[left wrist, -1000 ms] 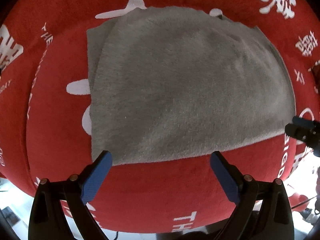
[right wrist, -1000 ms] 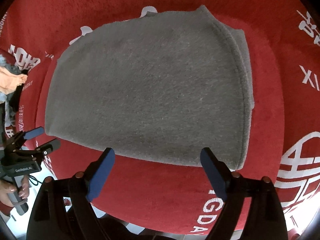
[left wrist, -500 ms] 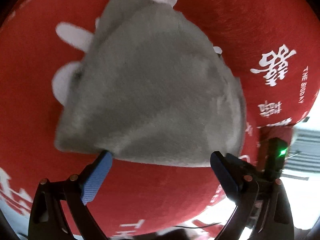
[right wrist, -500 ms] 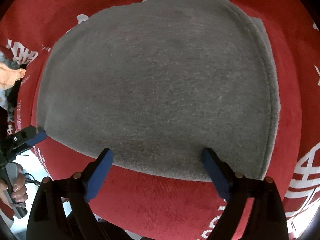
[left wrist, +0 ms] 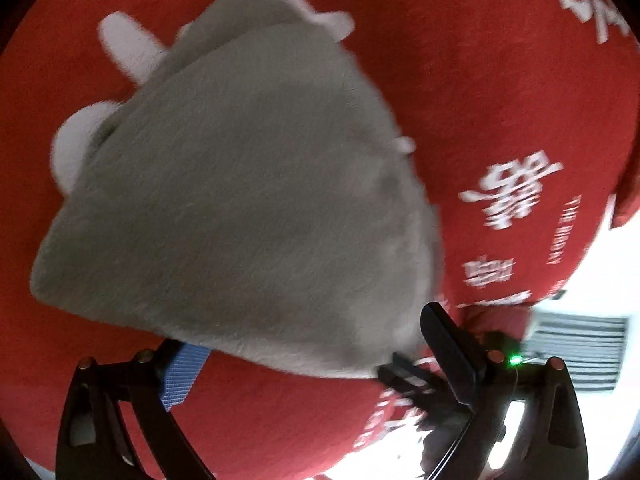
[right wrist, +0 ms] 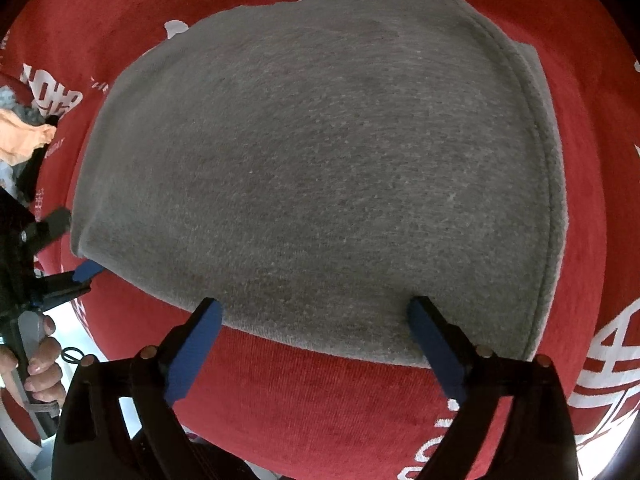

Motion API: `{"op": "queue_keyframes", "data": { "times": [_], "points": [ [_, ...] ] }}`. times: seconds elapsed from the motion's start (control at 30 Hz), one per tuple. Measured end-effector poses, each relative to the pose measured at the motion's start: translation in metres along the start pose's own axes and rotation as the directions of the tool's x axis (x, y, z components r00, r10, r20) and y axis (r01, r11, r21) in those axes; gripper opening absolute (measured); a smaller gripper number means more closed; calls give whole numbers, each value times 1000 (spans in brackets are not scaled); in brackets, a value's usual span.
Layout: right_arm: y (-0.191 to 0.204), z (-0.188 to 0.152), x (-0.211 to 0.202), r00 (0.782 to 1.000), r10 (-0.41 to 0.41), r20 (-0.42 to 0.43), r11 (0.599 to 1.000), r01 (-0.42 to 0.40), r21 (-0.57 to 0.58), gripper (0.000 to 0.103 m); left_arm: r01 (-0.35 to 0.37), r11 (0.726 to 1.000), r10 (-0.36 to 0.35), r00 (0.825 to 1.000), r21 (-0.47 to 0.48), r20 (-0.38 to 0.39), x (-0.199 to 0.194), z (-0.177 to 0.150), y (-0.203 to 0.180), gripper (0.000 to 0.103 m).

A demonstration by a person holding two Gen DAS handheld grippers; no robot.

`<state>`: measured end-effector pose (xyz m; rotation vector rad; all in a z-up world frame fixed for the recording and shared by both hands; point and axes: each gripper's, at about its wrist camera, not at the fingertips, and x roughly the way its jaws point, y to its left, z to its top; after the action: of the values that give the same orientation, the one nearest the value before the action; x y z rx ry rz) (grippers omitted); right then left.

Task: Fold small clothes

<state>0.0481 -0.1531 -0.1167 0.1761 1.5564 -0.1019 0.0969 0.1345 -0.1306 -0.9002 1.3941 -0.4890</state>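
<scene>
Grey fleece makes up the folded garment (right wrist: pixel 316 176), which is spread flat on a red cloth with white lettering (right wrist: pixel 360 408); a second layer is seen jutting out from under the top layer along its far edge. In the right wrist view the hemmed edge of the garment is shown running down the right side, and the near folded edge is met by the right gripper (right wrist: pixel 316 344), whose blue-padded fingers (right wrist: pixel 192 354) are spread wide apart, with both tips touching or just overlapping that edge; nothing is pinched between them. In the left wrist view, which is blurred, the garment is seen at an angle, and its near edge is laid over the tip of the blue pad of the left gripper (left wrist: pixel 316 356). The jaws of this gripper are likewise held wide, and no cloth is clamped between them. At the left edge of the right wrist view the left gripper (right wrist: pixel 70 248) is seen beside the garment's near-left corner, one blue tip touching or just under the corner, with the hand (right wrist: pixel 38 364) holding it lower down. A bundle of orange and blue-grey fabric (right wrist: pixel 24 136) is seen at the far left, apart from the garment.
</scene>
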Motion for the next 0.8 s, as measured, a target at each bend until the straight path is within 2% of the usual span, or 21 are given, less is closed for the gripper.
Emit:
{"op": "queue_keyframes", "data": {
  "times": [0.1, 0.17, 0.27, 0.3, 0.37, 0.43, 0.5, 0.53, 0.57, 0.67, 0.7, 0.73, 0.77, 0.8],
  "points": [
    [4, -1, 2, 1000, -17, 4, 1000, 17, -17, 100, 62, 994, -66, 997, 91, 41, -3, 4, -23, 99],
    [6, -1, 3, 1000, -25, 3, 999, 25, -29, 101, -7, 993, 2, 999, 114, 52, 8, 8, -25, 99],
    [9, 2, 5, 999, -34, -9, 999, 34, -37, 102, -97, 993, 94, 994, 69, 51, 16, 11, -8, 99],
    [9, 3, 5, 999, -33, -11, 999, 33, -33, 102, -107, 993, 104, 993, 45, 60, 15, 11, -1, 99],
    [12, 5, 1, 999, -36, -4, 999, 36, -21, 101, -73, 997, 73, 993, -2, 91, 9, 8, 8, 99],
    [21, 9, -7, 1000, 4, 30, 999, -3, -36, 94, -76, 997, 77, 993, -12, 95, 6, 8, 10, 99],
    [36, 15, -14, 992, 111, 64, 993, -108, -52, 72, -77, 997, 78, 993, -13, 92, 4, 10, 11, 99],
    [42, 19, -14, 985, 162, 61, 986, -159, -53, 51, -77, 997, 79, 992, -17, 94, 4, 12, 11, 99],
    [51, 24, -7, 976, 215, 34, 976, -213, -49, 35, -82, 996, 84, 991, -21, 100, 4, 15, 9, 99],
    [63, 29, 24, 970, 237, -46, 971, -238, -24, 33, -92, 995, 94, 989, -25, 111, 6, 18, 6, 99],
    [61, 29, 29, 967, 253, -38, 967, -254, -10, 33, -99, 995, 102, 988, -30, 114, 7, 20, 5, 99],
    [55, 28, 29, 961, 276, -23, 961, -276, 11, 33, -109, 994, 112, 987, -32, 118, 6, 21, 5, 91],
    [51, 28, 29, 957, 289, -22, 957, -289, 28, 28, -135, 991, 137, 982, -25, 128, 5, 21, 2, 72],
    [47, 27, 29, 953, 302, -18, 953, -301, 43, 24, -183, 983, 181, 974, 0, 139, 6, 22, -6, 67]
  ]
}}
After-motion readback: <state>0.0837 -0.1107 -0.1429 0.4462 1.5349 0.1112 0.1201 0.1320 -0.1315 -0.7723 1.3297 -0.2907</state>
